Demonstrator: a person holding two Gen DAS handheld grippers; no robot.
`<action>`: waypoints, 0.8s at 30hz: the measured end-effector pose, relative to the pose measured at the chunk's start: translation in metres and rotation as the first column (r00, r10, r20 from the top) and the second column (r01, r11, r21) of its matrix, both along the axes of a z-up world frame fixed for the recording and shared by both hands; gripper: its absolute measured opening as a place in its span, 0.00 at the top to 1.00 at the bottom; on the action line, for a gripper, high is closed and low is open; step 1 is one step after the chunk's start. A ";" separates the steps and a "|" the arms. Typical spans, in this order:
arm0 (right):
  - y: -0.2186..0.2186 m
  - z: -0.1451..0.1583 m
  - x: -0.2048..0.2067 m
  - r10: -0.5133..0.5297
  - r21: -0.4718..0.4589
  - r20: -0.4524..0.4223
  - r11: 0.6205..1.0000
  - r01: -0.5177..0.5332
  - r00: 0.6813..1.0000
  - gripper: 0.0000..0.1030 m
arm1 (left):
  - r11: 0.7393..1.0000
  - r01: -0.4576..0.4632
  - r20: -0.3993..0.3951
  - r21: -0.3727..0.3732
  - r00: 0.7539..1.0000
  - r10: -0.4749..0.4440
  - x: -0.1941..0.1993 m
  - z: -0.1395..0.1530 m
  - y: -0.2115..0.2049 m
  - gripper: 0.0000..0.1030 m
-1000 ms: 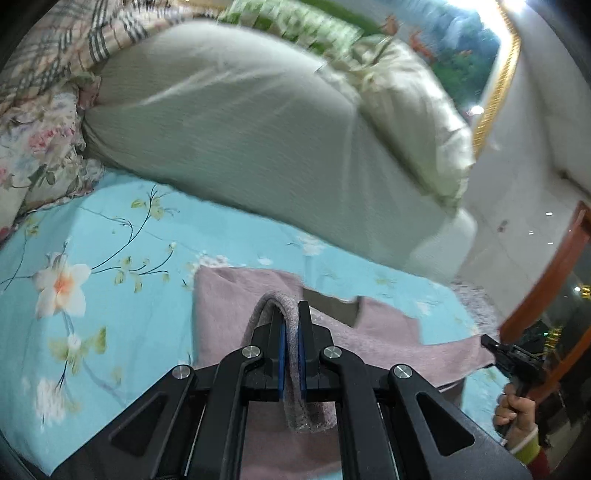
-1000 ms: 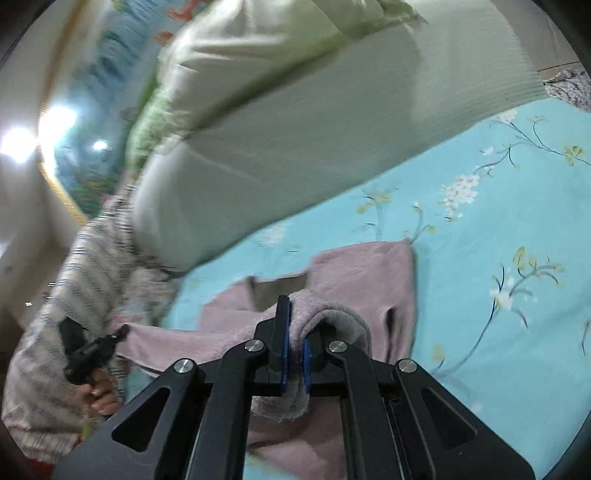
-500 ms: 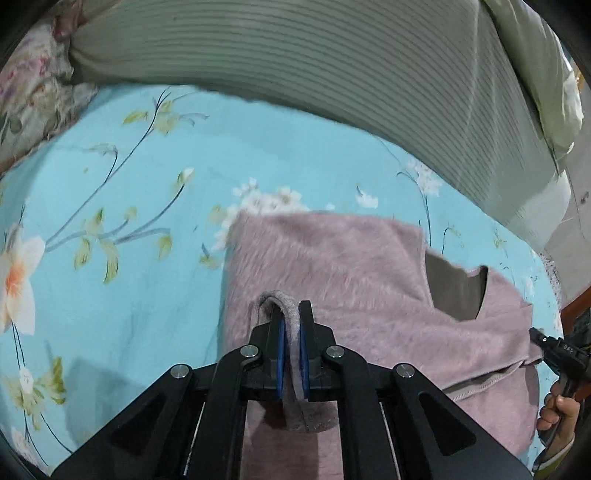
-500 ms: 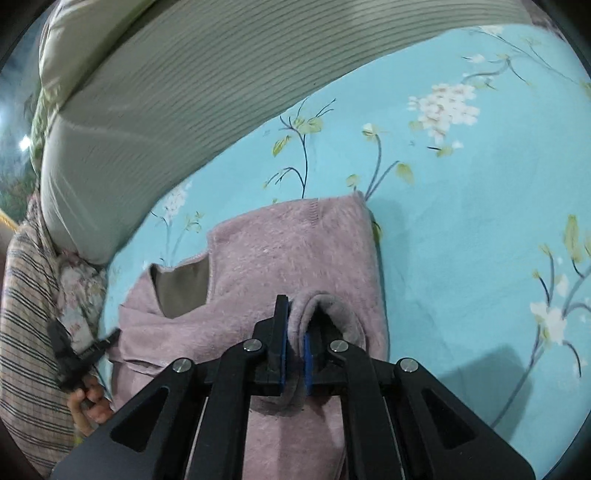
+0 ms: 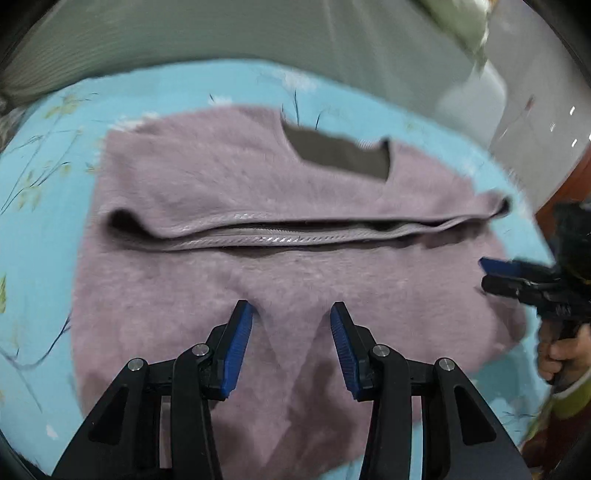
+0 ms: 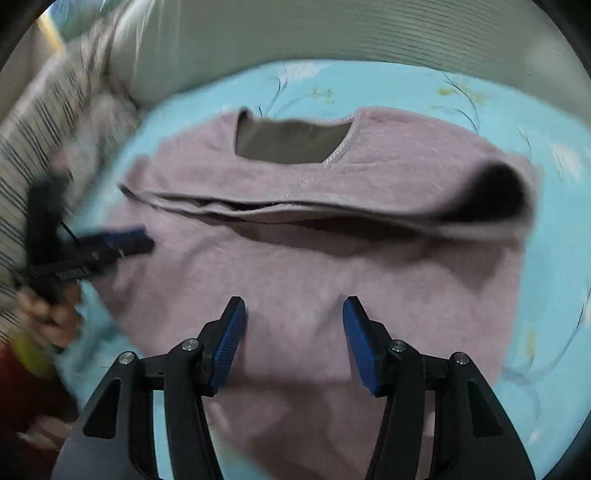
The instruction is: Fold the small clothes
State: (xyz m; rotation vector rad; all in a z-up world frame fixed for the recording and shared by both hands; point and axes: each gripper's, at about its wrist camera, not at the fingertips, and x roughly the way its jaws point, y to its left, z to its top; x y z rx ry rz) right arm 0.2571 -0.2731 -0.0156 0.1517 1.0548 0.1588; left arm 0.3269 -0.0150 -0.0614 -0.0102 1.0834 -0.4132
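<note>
So we've got the bed with its turquoise floral sheet taking up most of both views, and a big grey-green ribbed pillow running along the far side of it. In the right wrist view there's also a striped blanket bunched up off to the left, pretty blurry. Lying flat on the sheet in the middle is the pink sweater, a fuzzy little thing folded across itself so the hem edge runs sideways over the middle of it, with the neckline on the far side showing a grey-brown lining. One end of the fold gapes open a bit, which shows best in the right wrist view. Our left gripper sits low over the near part of the sweater with its fingers spread wide and nothing between them, blue pads facing each other across bare pink fabric. Same deal with our right gripper: fingers wide apart, holding nothing, hovering over the near half of the sweater. Each camera catches the other gripper off at the sweater's side edge, and the right hand shows around the handle in the left wrist view, though that bit is smeared with motion blur.
</note>
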 end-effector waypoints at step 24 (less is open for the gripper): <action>-0.054 0.017 -0.120 -0.465 0.324 0.126 0.854 0.407 0.876 0.45 | 0.929 -0.271 0.022 -0.251 0.958 0.286 -0.068 0.037 0.088 0.55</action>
